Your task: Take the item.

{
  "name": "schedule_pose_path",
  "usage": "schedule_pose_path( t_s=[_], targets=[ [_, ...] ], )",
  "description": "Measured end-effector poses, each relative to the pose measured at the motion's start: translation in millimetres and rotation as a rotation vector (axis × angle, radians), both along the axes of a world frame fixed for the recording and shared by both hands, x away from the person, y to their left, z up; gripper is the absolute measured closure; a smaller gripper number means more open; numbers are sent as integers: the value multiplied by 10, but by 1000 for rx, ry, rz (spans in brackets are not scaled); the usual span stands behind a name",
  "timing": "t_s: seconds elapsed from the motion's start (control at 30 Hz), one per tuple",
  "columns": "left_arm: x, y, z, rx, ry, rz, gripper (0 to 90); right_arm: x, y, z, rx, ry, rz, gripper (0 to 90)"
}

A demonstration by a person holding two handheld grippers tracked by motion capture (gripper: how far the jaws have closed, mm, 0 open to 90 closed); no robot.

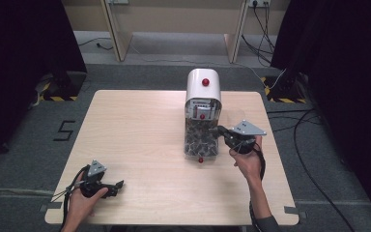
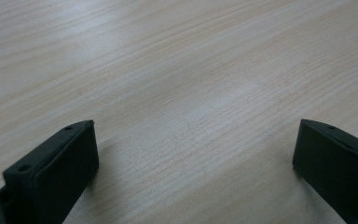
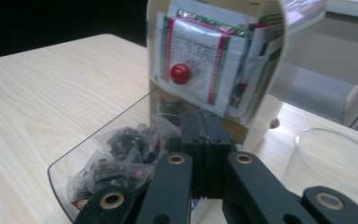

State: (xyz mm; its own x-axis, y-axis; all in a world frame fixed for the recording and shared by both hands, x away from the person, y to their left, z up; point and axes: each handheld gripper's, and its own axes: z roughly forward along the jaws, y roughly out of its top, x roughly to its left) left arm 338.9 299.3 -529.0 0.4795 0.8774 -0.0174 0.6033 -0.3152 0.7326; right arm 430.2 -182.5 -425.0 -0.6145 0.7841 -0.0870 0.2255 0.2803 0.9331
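My work here is the clear plastic drawer [image 1: 201, 141] of dark tea sachets, pulled out toward me from the white round-topped storage box [image 1: 203, 88] that stands a little right of the table's middle, toward its far side. The upper compartment behind a red knob [image 3: 180, 73] holds flat printed packets [image 3: 200, 60].

My right gripper [image 3: 204, 135] sits just above the drawer's right side, jaws pressed together; from its own view I cannot make out anything pinched between them, though they hang right over the sachets [image 3: 121, 156].

The risks as I judge them: if I dip in with the jaws pressed together, I will only shove the sachets about, or catch the thin drawer wall and drag the whole box. The drawer is far out, so a downward push on its near end could tip it or pull it free. Lifting too fast could snag a neighbouring sachet and spill it over the rim.

To the right of the box lies a clear round dish [image 3: 338, 158], close by, easy to knock with my elbow or cable.

Room is generous elsewhere: the light wooden table [image 1: 140, 140] is bare to the left. My left gripper [image 1: 107, 185] rests at the near left corner, jaws spread wide over bare wood, close to the table's near edge.
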Motion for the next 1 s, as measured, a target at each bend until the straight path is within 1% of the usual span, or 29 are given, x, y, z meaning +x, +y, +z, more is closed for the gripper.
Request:
schedule_pose_path(
  t_s=[0.03,0.07,0.1,0.17,0.2,0.3,0.43,0.53,0.57,0.7,0.77,0.8,0.87,0.97,1.0],
  targets=[
    [0,0,0,0,0,0,0,-2,-33,16,-4,-7,-15,900],
    [0,0,0,0,0,0,0,-2,-33,16,-4,-7,-15,900],
    [0,0,0,-1,0,-1,0,-5,-66,31,-12,-14,-32,900],
    [0,0,0,0,0,0,0,-3,-101,39,-9,-19,-41,900],
    [0,0,0,0,0,0,0,-3,-101,39,-9,-19,-41,900],
    [0,0,0,0,0,0,0,9,-173,42,-5,-21,-65,900],
    [0,0,0,0,0,0,0,19,-225,42,1,-17,-78,900],
    [0,0,0,0,0,0,0,36,-282,44,-7,-21,-94,900],
    [0,0,0,0,0,0,0,48,-327,45,-4,-23,-106,900],
    [0,0,0,0,0,0,0,65,-397,60,5,-20,-126,900],
    [1,0,0,-1,0,0,0,87,-441,74,0,-22,-137,900],
    [1,0,0,-2,0,-1,0,109,-474,81,8,-27,-148,900],
    [1,0,0,-2,0,0,0,135,-502,82,14,-24,-156,900],
    [0,0,0,-1,0,0,0,201,-524,65,8,-11,-171,900],
    [0,0,0,0,0,0,0,201,-524,65,8,-11,-171,900]
  ],
)
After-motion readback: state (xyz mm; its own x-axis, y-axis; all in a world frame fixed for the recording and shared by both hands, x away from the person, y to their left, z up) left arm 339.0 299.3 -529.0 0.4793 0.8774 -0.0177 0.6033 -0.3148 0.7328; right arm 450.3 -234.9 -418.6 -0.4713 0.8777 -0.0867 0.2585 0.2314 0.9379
